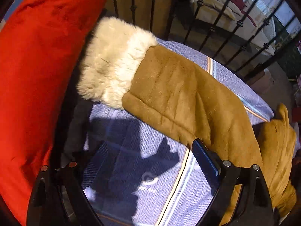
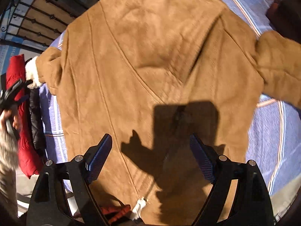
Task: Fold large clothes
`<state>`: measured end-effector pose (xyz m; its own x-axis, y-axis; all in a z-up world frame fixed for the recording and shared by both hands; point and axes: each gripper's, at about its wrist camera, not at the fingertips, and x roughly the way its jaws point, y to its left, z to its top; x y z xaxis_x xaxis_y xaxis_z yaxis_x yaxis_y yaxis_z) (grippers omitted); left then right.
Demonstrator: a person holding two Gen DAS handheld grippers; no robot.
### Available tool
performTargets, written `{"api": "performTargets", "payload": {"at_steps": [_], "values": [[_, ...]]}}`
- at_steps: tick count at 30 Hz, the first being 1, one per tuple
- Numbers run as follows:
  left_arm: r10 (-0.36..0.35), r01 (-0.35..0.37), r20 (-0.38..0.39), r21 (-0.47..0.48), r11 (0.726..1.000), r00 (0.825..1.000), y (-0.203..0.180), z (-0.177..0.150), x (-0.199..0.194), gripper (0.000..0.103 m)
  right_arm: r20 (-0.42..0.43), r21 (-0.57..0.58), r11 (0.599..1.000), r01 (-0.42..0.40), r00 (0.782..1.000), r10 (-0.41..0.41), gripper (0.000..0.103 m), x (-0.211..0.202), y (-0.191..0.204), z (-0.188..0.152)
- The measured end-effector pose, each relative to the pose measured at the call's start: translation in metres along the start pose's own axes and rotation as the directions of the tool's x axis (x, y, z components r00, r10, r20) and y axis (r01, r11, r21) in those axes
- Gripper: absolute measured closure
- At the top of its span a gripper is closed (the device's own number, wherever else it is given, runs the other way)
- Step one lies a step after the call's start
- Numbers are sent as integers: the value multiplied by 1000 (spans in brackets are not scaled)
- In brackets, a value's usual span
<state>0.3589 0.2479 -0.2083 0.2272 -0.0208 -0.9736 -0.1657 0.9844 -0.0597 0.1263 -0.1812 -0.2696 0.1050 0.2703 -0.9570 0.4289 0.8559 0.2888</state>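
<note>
Hovering above the bed, the right hand-held gripper (image 2: 150, 160) has its blue-padded jaws spread wide, with nothing between the pads. Directly below it lies the tan suede coat with cream fur trim (image 2: 154, 60), spread flat on the blue checked bedspread (image 2: 272, 131), its seamed panel facing up and a sleeve extending toward each side edge of the bed. The left hand-held gripper (image 1: 150, 162) likewise stands spread over bare bedspread, pinching nothing; its right pad sits just beside the hem of one tan sleeve (image 1: 178, 98). Farther out, that sleeve ends in a cream fur cuff (image 1: 114, 62) near the bed edge. A red padded garment (image 1: 32, 71) lies alongside the cuff. Beyond the bed stands a black iron railing (image 1: 216, 24).
</note>
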Motion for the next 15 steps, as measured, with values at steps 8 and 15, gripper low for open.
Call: {"api": "performTargets", "payload": {"at_steps": [8, 15], "values": [[-24, 21, -11, -208, 978, 1000, -14, 29, 71, 28, 31, 135, 991, 17, 999, -21, 19, -35, -27, -17], [-15, 23, 139, -53, 998, 990, -32, 42, -2, 89, 43, 127, 992, 16, 999, -21, 19, -36, -23, -18]]}}
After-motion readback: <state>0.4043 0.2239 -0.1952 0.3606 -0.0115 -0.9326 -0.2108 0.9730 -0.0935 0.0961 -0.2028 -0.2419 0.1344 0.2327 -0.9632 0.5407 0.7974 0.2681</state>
